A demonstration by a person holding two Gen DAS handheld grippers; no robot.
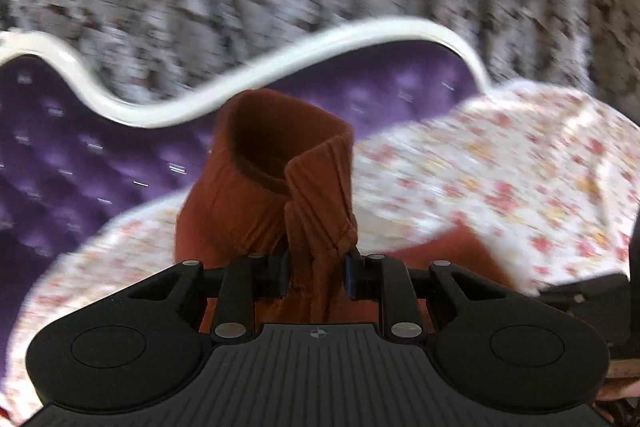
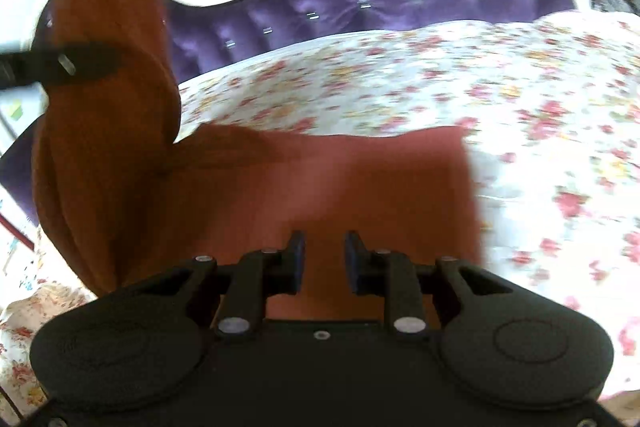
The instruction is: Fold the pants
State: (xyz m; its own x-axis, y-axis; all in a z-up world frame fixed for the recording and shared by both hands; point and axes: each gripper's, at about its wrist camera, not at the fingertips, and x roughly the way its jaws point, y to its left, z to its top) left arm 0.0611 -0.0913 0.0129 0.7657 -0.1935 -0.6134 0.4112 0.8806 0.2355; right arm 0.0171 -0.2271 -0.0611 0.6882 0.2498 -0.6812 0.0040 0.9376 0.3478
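Pinching the bunched pants (image 1: 264,187), the left claw (image 1: 316,269) lifts them; the right claw (image 2: 325,259) hovers parted above.

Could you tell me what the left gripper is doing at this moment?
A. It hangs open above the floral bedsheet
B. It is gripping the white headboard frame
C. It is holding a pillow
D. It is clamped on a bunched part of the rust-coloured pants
D: in the left wrist view, the left gripper has its fingers closed on a gathered bunch of the rust-coloured pants, lifted above the floral bedsheet.
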